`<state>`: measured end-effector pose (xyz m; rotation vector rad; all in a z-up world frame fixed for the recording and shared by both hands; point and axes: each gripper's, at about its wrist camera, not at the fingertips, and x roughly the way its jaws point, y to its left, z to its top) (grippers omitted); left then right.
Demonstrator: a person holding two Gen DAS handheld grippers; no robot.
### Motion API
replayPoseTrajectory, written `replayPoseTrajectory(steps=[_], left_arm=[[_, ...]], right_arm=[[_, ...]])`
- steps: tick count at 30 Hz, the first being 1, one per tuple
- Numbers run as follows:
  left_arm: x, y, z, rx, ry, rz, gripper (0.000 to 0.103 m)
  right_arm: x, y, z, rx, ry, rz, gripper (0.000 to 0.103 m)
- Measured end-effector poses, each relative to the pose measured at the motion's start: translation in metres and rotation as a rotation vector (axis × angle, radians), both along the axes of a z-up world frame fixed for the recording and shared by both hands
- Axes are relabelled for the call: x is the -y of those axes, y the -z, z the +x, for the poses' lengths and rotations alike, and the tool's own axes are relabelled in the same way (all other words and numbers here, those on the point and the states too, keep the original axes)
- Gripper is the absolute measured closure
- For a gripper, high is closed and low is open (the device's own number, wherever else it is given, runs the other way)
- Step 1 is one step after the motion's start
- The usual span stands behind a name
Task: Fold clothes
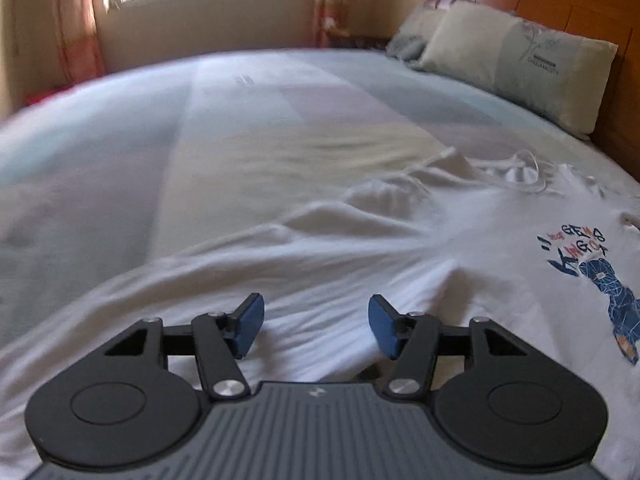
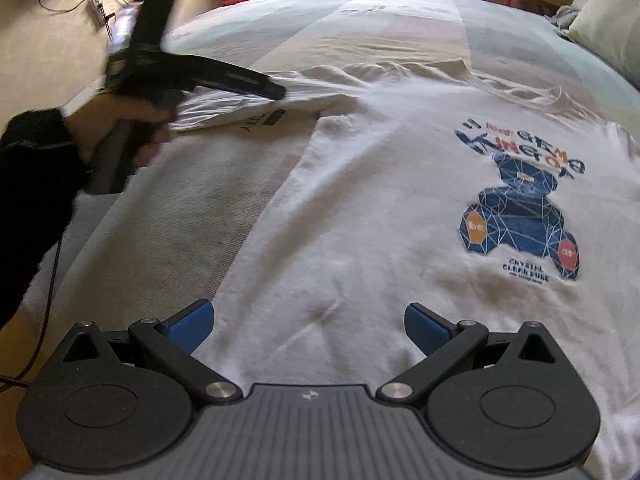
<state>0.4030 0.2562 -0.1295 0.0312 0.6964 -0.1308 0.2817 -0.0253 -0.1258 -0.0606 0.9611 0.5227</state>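
A: Shirt? Grippers?
B: White T-shirt (image 2: 380,208) lies print-up on bed (image 1: 248,120); I've got left gripper (image 1: 316,326) and right gripper (image 2: 306,326) gaping, empty, so it lies flat for folding.

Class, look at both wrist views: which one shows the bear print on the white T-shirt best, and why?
The right wrist view. There the bear print lies whole and sharp on the white T-shirt, lettering included. In the left wrist view the print sits at the right edge, seen slantwise and partly cut off.
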Motion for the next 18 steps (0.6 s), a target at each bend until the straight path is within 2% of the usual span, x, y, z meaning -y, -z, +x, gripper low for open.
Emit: replayPoseTrajectory(steps=[5,7,9,13,18], left_arm=[[0.003,-0.017,0.003,0.037,0.028,0.034,0.037],[0.007,-0.017,0.01,0.012,0.017,-0.013,0.039],[0.019,-0.014,0.012,0.005,0.051,-0.091,0.039],[0.057,-0.005,0.011,-0.038,0.209,-0.232,0.038],[0.094,0.017,0.002,-0.097,0.368,-0.294,0.038]], right_arm=[[-0.001,0.006,0.002,-0.017,0.012,0.021,0.0],[-0.001,0.003,0.0,-0.011,0.003,0.026,0.0],[0.001,0.001,0.0,-0.001,0.004,0.02,0.0],[0.006,0.002,0.002,-0.004,0.03,0.012,0.0],[0.015,-0.002,-0.002,-0.002,0.038,0.023,0.0]])
